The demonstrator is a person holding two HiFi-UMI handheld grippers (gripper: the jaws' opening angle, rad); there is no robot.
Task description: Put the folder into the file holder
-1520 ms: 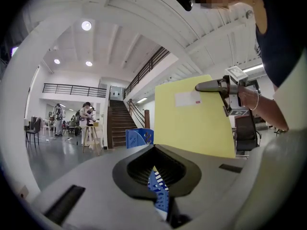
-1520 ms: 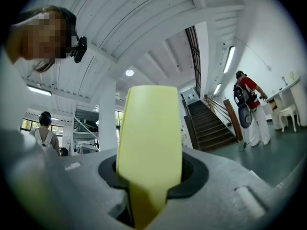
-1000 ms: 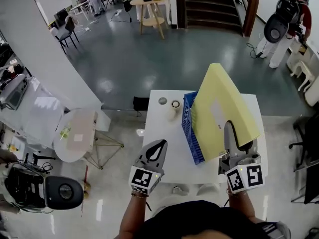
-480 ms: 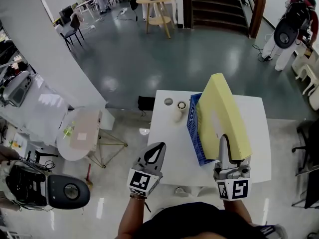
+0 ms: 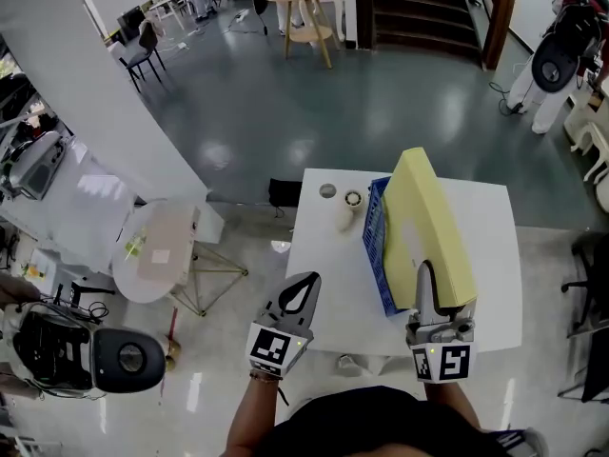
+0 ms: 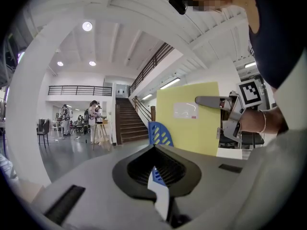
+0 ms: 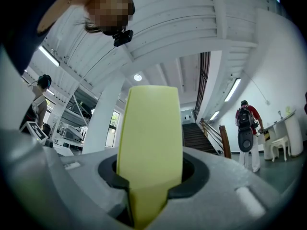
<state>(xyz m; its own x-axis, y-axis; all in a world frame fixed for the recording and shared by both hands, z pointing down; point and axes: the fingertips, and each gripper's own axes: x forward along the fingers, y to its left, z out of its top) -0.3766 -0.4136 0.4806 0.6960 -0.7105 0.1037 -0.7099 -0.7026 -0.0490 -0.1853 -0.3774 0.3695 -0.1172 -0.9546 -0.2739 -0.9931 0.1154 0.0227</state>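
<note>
A yellow folder [image 5: 430, 225] stands on edge, tilted, over the blue file holder [image 5: 377, 248] on the white table [image 5: 497, 255]; its lower edge lies along the holder's right side. My right gripper [image 5: 422, 276] is shut on the folder's near corner, and the right gripper view shows the folder [image 7: 149, 128] pinched between the jaws. My left gripper [image 5: 305, 285] is shut and empty, held off the table's left front corner. From the left gripper view I see the folder [image 6: 189, 116], the file holder [image 6: 159, 134] behind it and the right gripper [image 6: 217, 101].
A small cup [image 5: 343, 217], a tape roll [image 5: 354, 198] and a round lid [image 5: 327, 190] sit at the table's far left corner. A low round side table [image 5: 157, 250] stands left. A person with a backpack [image 5: 561, 55] is far right.
The right gripper has come down with the folder, which now stands more edge-on and closer over the file holder. The left gripper has stayed about where it was.
</note>
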